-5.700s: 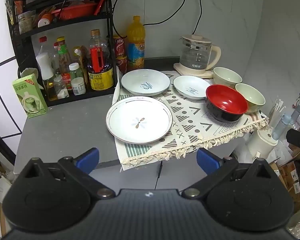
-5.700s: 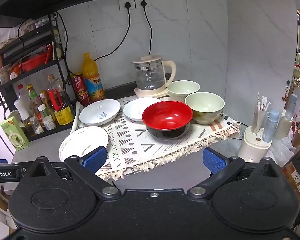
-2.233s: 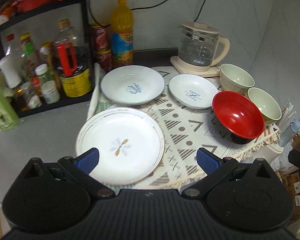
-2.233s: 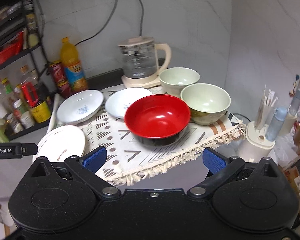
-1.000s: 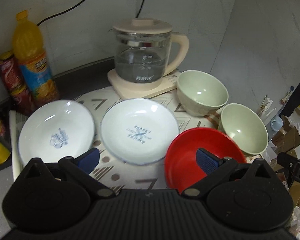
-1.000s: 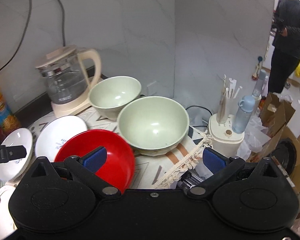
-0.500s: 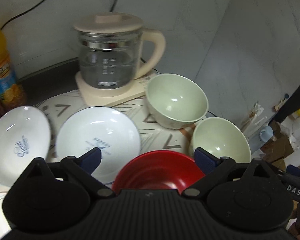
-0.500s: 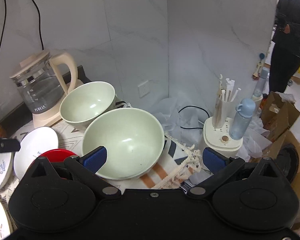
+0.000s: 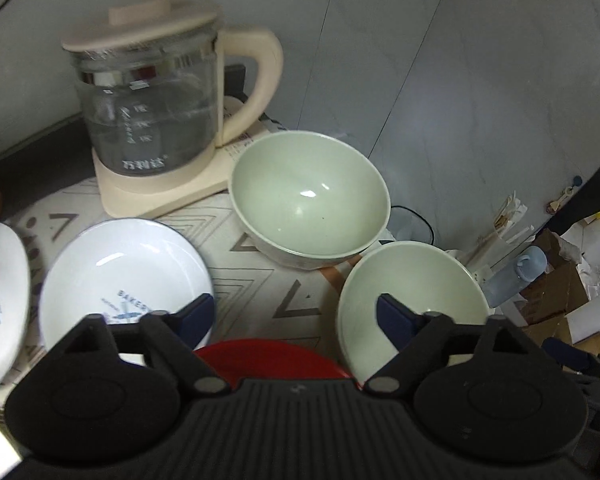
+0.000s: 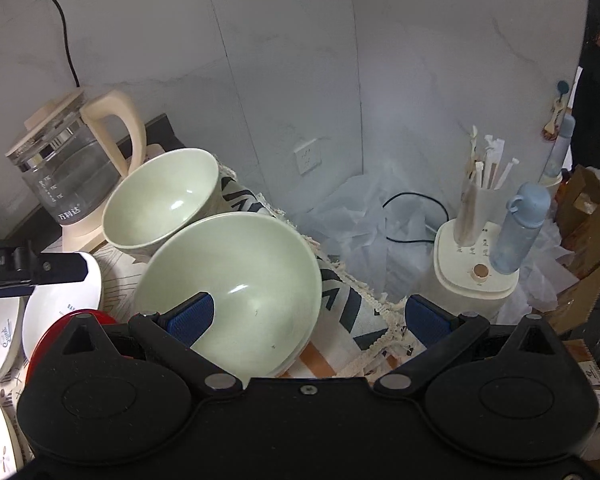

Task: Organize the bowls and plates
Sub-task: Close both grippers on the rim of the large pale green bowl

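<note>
Two pale green bowls stand on the patterned cloth (image 9: 288, 288): the far bowl (image 9: 308, 196) (image 10: 160, 200) and the near bowl (image 9: 416, 292) (image 10: 236, 280). A red bowl (image 9: 272, 356) (image 10: 60, 328) sits just under my left gripper (image 9: 296, 316), which is open and empty above it. A white "Bakery" plate (image 9: 120, 268) and another white plate (image 9: 0, 296) lie to the left. My right gripper (image 10: 306, 316) is open; its left finger is over the near green bowl's inside, its right finger outside the rim.
A glass kettle (image 9: 152, 120) on a cream base stands at the back by the wall. Right of the table's fringed edge, lower down, stand a holder with straws (image 10: 476, 208) and a blue bottle (image 10: 520, 228), plus cardboard boxes. The left gripper's body (image 10: 32, 266) shows in the right view.
Both grippers have moved forward and to the right, closer to the green bowls. The right gripper now straddles the near green bowl's rim. The red bowl has slid under the left gripper.
</note>
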`<move>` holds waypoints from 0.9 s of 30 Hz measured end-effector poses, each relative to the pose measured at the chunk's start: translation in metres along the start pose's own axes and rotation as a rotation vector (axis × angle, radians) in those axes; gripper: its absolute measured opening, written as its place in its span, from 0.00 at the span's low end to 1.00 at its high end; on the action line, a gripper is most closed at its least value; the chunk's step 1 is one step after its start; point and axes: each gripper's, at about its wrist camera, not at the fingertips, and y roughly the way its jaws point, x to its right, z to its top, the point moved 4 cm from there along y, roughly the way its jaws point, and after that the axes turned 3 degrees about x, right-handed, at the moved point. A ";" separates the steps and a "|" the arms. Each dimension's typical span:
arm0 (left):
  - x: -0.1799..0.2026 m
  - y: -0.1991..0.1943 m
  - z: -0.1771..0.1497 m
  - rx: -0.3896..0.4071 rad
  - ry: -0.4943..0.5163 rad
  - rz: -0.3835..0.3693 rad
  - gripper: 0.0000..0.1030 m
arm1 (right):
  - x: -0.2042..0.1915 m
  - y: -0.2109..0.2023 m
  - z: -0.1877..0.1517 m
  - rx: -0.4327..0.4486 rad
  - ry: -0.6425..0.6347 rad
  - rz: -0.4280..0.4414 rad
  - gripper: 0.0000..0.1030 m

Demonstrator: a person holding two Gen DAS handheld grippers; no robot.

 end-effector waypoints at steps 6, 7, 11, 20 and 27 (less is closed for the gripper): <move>0.011 0.026 -0.002 -0.062 -0.027 -0.038 0.45 | 0.009 0.020 0.000 -0.045 0.038 0.048 0.90; 0.013 0.030 -0.002 -0.066 -0.024 -0.044 0.40 | 0.009 0.023 -0.001 -0.053 0.031 0.050 0.82; 0.019 0.045 -0.007 -0.110 -0.032 -0.054 0.28 | 0.010 0.034 -0.003 -0.099 0.039 0.088 0.55; 0.031 0.074 -0.014 -0.204 -0.006 -0.038 0.15 | 0.010 0.052 -0.009 -0.158 0.059 0.138 0.38; 0.032 0.080 -0.015 -0.210 0.009 -0.021 0.11 | 0.003 0.056 -0.006 -0.149 -0.016 0.095 0.23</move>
